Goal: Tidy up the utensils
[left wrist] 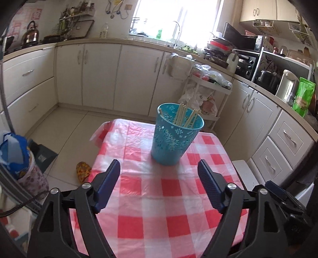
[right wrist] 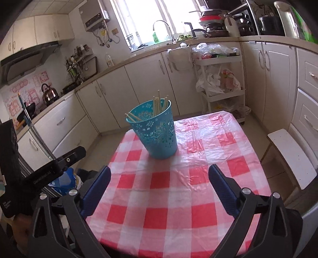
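chopsticks [left wrist: 185,116] in cup [left wrist: 174,137], table 12 o'clock | probably light, stiff, slick | pinch upper ends | both jaws apart, empty

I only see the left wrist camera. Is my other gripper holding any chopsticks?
Observer: No. The right gripper is open, with only the checked tablecloth showing between its fingers.
Operator: What's above the kettle?
Observer: A range hood hangs on the wall over that counter.
Operator: And where do the cables by the window come from?
Observer: They hang under a grey box-shaped appliance mounted on the wall.
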Available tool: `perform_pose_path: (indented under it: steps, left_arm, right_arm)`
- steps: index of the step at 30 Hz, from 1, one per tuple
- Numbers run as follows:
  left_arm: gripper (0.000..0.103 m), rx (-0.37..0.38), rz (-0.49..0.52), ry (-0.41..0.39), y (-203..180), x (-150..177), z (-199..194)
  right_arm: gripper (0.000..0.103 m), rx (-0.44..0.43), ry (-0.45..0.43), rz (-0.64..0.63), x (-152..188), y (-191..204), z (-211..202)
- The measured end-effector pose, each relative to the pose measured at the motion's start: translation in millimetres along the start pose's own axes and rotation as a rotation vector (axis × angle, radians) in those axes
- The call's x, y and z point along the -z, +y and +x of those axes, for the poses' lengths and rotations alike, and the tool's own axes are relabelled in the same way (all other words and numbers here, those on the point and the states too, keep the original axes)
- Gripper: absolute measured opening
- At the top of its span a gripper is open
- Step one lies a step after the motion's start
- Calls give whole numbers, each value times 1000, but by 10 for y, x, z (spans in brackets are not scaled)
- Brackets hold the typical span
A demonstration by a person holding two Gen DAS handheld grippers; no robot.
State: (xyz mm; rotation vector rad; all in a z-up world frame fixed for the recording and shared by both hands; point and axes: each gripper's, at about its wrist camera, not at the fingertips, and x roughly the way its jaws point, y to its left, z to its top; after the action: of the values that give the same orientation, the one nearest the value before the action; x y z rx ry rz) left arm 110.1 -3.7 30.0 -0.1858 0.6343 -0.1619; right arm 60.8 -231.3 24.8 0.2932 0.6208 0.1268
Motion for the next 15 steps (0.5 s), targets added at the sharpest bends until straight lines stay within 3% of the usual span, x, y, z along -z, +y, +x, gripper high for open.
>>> perform_pose_path:
  steps: [3,8,13,15]
  left_arm:
    - [95,-68,-18,11,8,234,-310]
    - [95,-150,28,91,-79,537,-656]
    - [95,-69,97,130,-168,723,-1046]
    - [95,-27,90,144,-172,767,-1216]
  right_arm:
    - [96,27,31,-57,171,179,-270]
    - [96,32,86,-49,360,365,-706]
    - [96,-29,166,-53,475,496,-1091]
    - [96,-18,137,-49,494,503,-1271]
